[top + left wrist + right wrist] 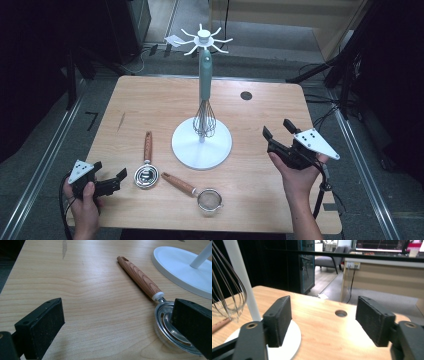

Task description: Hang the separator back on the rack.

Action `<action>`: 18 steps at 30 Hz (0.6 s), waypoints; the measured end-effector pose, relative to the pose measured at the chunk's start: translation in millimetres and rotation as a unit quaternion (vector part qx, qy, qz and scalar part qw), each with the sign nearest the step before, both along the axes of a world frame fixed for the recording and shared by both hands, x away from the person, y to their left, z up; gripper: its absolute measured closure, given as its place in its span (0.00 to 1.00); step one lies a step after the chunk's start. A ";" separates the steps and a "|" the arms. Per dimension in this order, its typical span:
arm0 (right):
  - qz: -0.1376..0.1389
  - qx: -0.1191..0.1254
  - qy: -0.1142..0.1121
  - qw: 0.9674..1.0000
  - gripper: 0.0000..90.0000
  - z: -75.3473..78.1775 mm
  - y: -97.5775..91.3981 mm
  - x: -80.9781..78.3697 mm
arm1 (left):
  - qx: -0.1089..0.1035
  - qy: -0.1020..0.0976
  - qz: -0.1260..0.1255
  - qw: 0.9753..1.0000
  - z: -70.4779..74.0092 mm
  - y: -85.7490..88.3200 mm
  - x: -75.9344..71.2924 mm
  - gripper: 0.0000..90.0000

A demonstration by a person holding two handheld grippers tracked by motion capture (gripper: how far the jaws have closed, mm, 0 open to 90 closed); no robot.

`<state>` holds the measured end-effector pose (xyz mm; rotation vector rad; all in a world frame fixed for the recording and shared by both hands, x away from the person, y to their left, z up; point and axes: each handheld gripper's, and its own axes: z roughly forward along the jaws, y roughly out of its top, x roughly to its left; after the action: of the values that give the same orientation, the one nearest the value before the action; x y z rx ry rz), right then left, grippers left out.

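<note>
Two grippers are held spread and empty: the left gripper (pixel 111 182) near the front-left corner, beside the wooden-handled skimmer (pixel 146 170), which should be pinched squarely on its handle; the right gripper (pixel 278 131) is kept by the right edge.

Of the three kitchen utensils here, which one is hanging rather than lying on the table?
The whisk with the pale green handle: it hangs upright from the white stand. The two wooden-handled utensils, the slotted one and the mesh strainer, lie flat on the table.
</note>
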<state>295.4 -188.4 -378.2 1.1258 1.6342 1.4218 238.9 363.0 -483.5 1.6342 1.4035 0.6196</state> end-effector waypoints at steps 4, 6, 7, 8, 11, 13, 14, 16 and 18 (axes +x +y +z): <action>-0.021 -0.011 0.022 0.999 0.20 -16.8 -9.1 -8.1 | -0.002 0.002 0.001 1.000 0.0 0.5 0.2 0.00; -0.026 -0.007 0.032 0.999 0.18 -24.4 -13.0 -10.7 | -0.002 0.002 0.001 1.000 0.0 0.4 0.3 0.00; -0.026 -0.007 0.032 0.999 0.18 -24.4 -13.0 -10.7 | -0.002 0.002 0.001 1.000 0.0 0.4 0.3 0.00; -0.028 -0.006 0.035 0.999 0.17 -28.3 -15.0 -11.8 | -0.001 0.003 0.000 1.000 0.0 0.2 0.5 0.00; -0.031 0.006 0.050 0.998 0.17 -42.5 -20.2 -16.0 | 0.000 0.002 0.000 1.000 0.0 -0.1 0.4 0.00; -0.035 0.017 0.057 0.998 0.18 -52.2 -22.6 -18.3 | 0.001 0.003 0.000 1.000 0.0 -0.3 0.6 0.00; -0.034 0.018 0.081 0.996 0.17 -61.3 -23.2 -15.6 | -0.002 0.002 -0.002 1.000 -0.1 -0.2 0.8 0.00; -0.034 0.014 0.089 0.995 0.17 -63.2 -23.2 -14.0 | -0.002 0.002 -0.002 1.000 -0.1 -0.2 0.7 0.00; -0.024 0.030 0.096 0.995 0.20 -63.9 -24.2 -12.7 | -0.002 0.001 -0.002 1.000 0.0 -0.1 0.6 0.00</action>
<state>282.7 -212.6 -442.1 1.3646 1.6924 1.3752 239.6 362.9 -483.5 1.6337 1.4025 0.6123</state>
